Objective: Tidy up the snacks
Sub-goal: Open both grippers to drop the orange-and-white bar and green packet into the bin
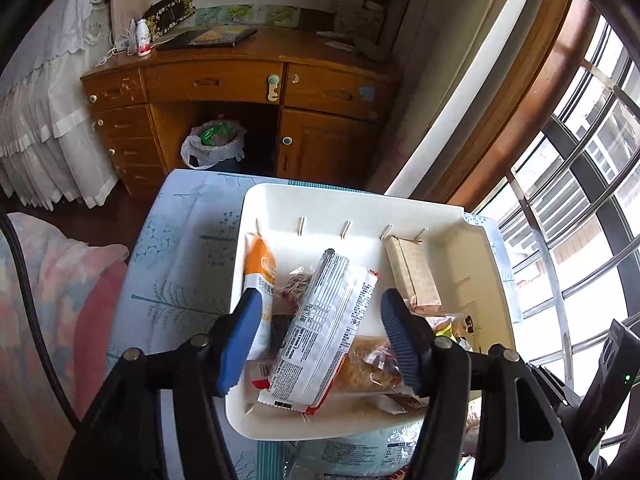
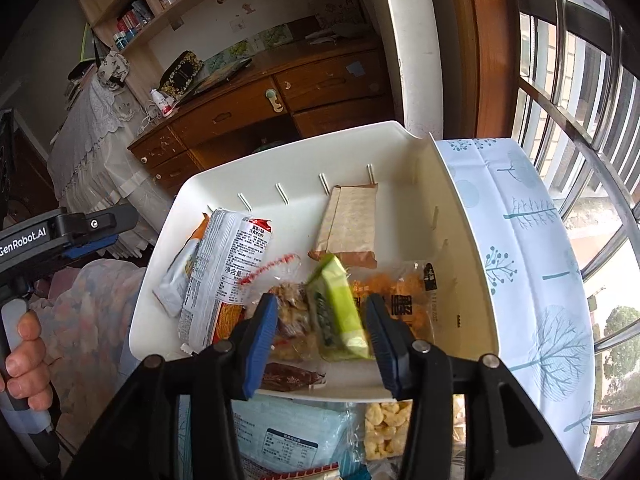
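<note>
A white bin (image 1: 352, 196) (image 2: 280, 152) on the table holds several snack packets. My left gripper (image 1: 320, 294) hovers open over its left part. A white printed packet with red ends (image 1: 324, 320) (image 2: 224, 264) lies tilted between the blue fingers (image 1: 240, 340), clear of both pads. My right gripper (image 2: 322, 300) is open over the bin's near side. A green packet (image 2: 340, 312) stands tilted and blurred between its fingers, with a gap on the left. An orange-white packet (image 1: 262, 276), a brown paper packet (image 2: 352, 220) and an orange crisp bag (image 2: 400, 300) also lie inside.
The table wears a pale blue tree-print cloth (image 2: 520, 240). In front of the bin lie a light blue packet (image 2: 288, 436) and a bag of yellow puffs (image 2: 386, 428). A wooden desk (image 1: 240, 80) and a lined waste bin (image 1: 214, 144) stand beyond; barred windows lie to the right.
</note>
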`<state>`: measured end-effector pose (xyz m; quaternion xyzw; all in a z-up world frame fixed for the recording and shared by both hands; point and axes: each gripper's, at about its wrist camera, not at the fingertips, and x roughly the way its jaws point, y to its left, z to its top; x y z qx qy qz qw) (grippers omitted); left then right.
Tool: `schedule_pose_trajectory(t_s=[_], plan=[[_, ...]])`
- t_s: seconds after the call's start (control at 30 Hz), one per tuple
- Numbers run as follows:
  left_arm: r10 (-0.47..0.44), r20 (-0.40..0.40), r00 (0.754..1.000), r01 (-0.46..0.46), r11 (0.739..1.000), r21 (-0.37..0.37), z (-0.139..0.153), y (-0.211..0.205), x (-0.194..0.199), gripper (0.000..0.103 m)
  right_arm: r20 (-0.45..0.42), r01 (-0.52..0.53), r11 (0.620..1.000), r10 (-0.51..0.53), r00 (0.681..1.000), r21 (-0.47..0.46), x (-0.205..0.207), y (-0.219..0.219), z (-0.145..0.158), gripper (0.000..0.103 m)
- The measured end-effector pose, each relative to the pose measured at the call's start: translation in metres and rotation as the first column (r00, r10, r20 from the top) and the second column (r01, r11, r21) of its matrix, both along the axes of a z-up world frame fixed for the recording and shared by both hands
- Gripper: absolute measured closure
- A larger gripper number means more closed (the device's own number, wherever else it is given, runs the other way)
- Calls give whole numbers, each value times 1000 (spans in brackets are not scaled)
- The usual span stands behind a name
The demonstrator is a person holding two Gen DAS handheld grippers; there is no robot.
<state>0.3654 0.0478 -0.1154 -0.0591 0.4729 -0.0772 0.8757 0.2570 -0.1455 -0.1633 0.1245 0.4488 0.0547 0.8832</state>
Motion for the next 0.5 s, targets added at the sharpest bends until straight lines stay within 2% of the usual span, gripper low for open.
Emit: schedule_pose_trajectory(t_s=[0.17,0.27,0.33,0.5], plan=[[5,-1,1000,-5,1000,4,9,7,-13,33,18,21,1000,-21,1000,-1,-9,-1,8,55],[12,1,1000,-12,1000,0,14,14,-24,32,34,42,999,-42,999,-5,-17,0,17,54],[21,-4,1000,-21,1000,-7,16,20,-34,26,48,55,998,-54,997,-13,-25,1,23,51],[19,-34,999,-20,999,-34,21,40,-57,25,71,97,995,-95,993,-28,-45,3,34,48]])
